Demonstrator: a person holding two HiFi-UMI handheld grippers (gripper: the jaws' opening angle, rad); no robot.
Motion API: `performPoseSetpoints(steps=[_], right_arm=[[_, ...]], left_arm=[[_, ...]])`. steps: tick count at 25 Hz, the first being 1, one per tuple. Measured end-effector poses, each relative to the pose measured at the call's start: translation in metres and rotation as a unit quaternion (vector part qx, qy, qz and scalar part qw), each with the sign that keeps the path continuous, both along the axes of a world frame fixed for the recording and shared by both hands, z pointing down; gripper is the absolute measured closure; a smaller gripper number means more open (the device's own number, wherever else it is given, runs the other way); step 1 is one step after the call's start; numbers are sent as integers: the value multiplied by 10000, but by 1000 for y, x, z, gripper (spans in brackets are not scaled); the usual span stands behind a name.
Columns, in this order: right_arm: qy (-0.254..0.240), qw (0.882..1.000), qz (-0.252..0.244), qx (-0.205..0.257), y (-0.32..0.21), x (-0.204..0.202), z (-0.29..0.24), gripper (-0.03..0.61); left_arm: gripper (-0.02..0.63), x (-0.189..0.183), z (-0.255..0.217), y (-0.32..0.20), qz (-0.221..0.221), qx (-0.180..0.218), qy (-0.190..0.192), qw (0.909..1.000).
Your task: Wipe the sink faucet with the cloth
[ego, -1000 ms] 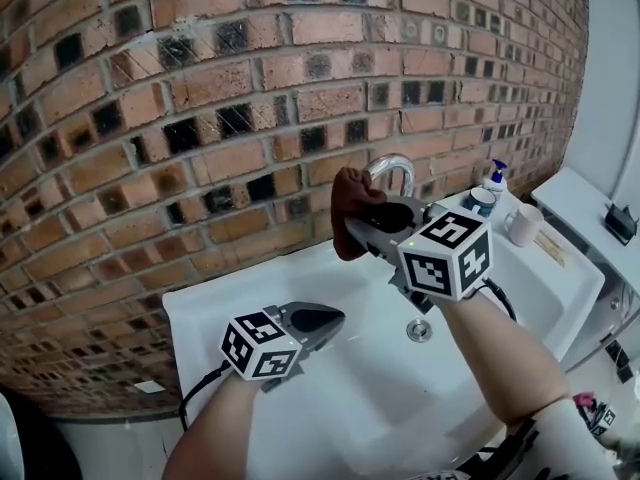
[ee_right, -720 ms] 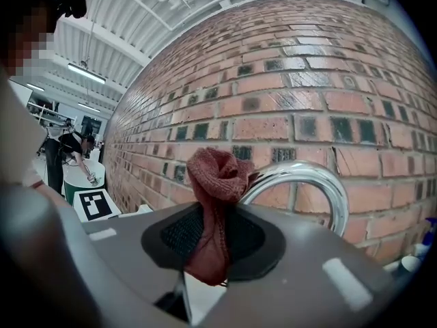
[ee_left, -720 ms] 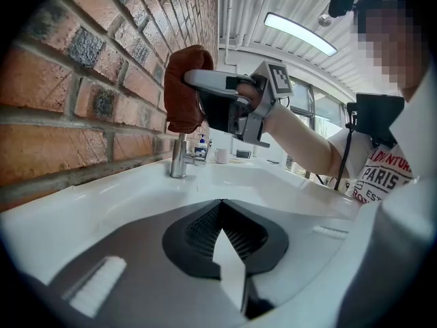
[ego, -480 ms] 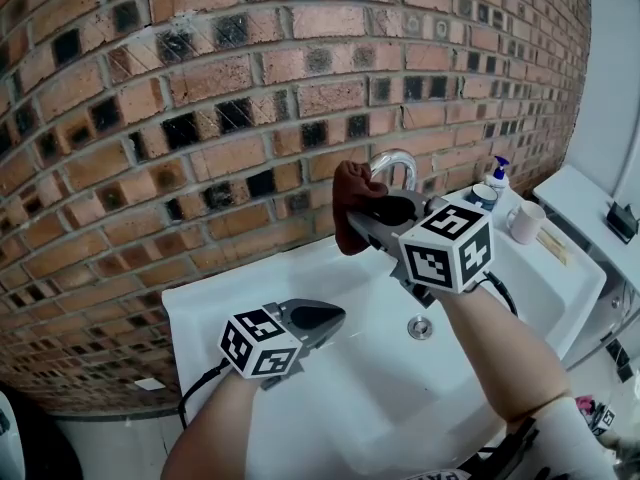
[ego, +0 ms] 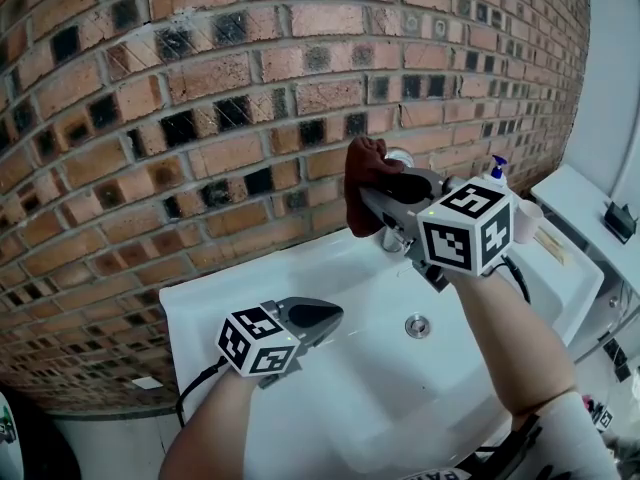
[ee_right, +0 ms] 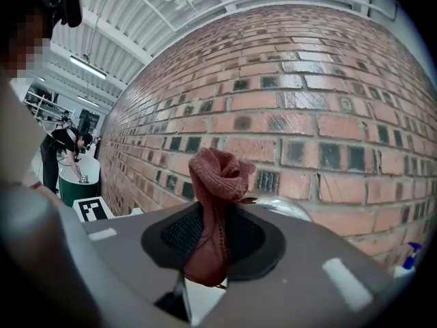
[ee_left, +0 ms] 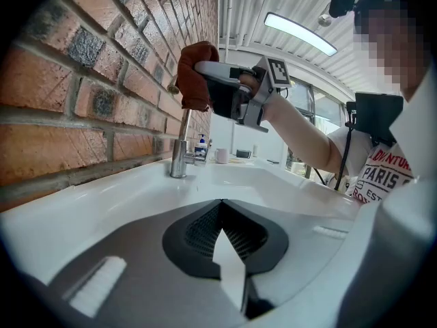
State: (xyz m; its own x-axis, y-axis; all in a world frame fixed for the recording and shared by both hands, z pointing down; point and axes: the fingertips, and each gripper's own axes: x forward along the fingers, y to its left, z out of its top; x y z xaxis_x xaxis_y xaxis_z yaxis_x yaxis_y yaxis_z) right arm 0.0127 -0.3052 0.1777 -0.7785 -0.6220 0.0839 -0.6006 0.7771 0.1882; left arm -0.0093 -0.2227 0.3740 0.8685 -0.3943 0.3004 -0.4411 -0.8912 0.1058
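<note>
Most wiping looks left, I'd guess: my right gripper [ego: 372, 200] fingers clench the cloth [ee_right: 217, 173] atop the faucet [ee_left: 179, 152]; left gripper [ego: 325, 318] pinched together, empty.

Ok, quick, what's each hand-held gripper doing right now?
Left hand-held gripper: closed, empty.
Right hand-held gripper: closed on the reddish-brown cloth.

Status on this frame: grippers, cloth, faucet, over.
Left gripper shut, empty, low over the sink. Right gripper shut on cloth, up at top bend of faucet. Soap bottle and mug off to the side, no obstruction.
</note>
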Motion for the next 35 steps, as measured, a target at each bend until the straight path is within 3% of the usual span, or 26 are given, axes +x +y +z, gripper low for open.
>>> performPoseSetpoints(steps=[17, 29, 35], right_arm=[[-60, 9968, 712, 354, -28, 55, -36, 486], [-456, 9894, 1381, 43, -62, 108, -10, 486], [-430, 9863, 1587, -128, -75, 121, 17, 486]], left_arm=[[607, 0, 0, 0, 5, -2, 4, 10000], [607, 0, 0, 0, 7, -2, 4, 10000], [607, 0, 0, 0, 3, -3, -2, 10000]])
